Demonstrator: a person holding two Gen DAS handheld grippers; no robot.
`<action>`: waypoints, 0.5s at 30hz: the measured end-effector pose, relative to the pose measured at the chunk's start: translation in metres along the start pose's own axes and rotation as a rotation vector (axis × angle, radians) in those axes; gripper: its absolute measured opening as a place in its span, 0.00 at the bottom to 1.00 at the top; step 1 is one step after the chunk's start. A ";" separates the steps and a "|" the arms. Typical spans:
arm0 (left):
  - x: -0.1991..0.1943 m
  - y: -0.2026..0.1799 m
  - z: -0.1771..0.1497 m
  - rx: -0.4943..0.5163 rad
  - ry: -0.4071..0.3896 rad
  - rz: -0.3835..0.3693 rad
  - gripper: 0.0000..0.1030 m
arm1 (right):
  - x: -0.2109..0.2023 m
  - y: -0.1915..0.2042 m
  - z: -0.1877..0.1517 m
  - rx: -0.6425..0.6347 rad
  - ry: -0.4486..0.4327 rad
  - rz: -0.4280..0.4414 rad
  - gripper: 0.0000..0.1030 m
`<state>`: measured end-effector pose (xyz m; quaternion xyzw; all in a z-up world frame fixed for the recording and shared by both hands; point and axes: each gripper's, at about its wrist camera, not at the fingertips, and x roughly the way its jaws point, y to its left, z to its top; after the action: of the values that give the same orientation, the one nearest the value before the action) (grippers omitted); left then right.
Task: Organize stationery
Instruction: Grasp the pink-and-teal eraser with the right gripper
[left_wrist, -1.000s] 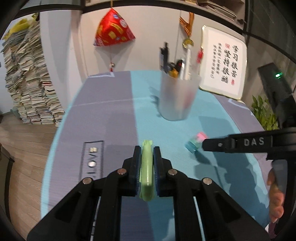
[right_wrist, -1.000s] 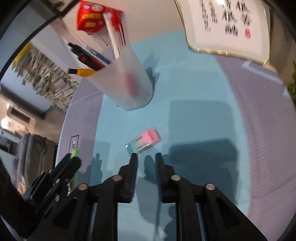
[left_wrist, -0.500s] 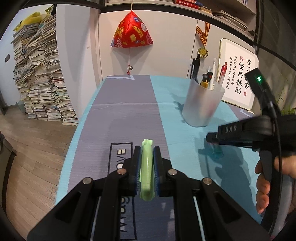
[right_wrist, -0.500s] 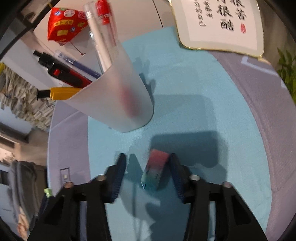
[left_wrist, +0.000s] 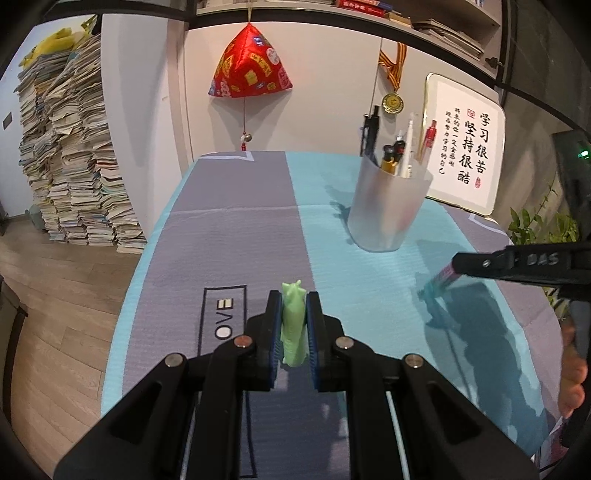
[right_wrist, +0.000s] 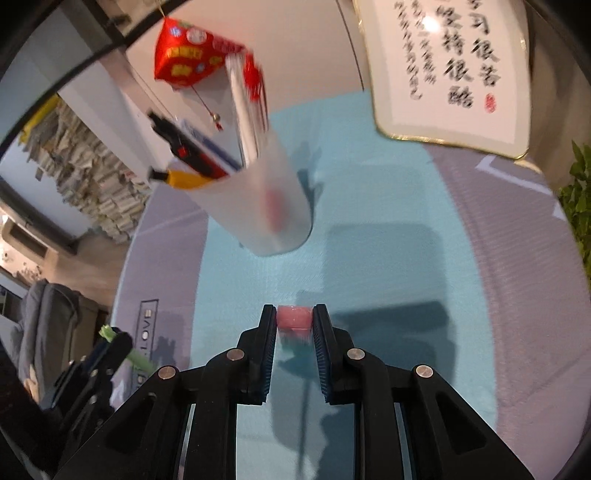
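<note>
At the bottom centre of the left wrist view, the left claw (left_wrist: 293, 325) pinches a green eraser (left_wrist: 293, 325), its long axis running along the fingers and its notched end pointing up-frame. Low in the right wrist view, the right claw (right_wrist: 294, 328) grips an eraser (right_wrist: 294, 322) between its pads, pink end pointing away and teal end toward the camera, lifted off the worktop (right_wrist: 388, 258). The left view shows this eraser (left_wrist: 441, 280) from the side at mid right, tilted with its teal end lowest. A frosted cup (left_wrist: 388, 206) stands upright at upper right, holding pens and a yellow cutter. Only the left view shows a hand (left_wrist: 572, 373) at the right edge and stacked books (left_wrist: 74, 166) at the left.
</note>
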<state>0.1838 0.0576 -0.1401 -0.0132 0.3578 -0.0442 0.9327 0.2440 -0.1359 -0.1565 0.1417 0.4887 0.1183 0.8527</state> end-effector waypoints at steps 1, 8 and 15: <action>0.000 -0.001 0.001 0.004 0.000 0.000 0.11 | -0.004 -0.001 0.002 0.000 -0.010 0.002 0.20; -0.003 -0.014 0.006 0.030 -0.009 0.004 0.11 | -0.022 -0.009 -0.001 -0.002 -0.058 0.035 0.20; -0.010 -0.031 0.021 0.055 -0.041 -0.008 0.11 | -0.029 -0.018 -0.004 0.002 -0.072 0.058 0.20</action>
<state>0.1880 0.0272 -0.1160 0.0102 0.3371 -0.0573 0.9397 0.2275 -0.1623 -0.1412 0.1609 0.4533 0.1374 0.8659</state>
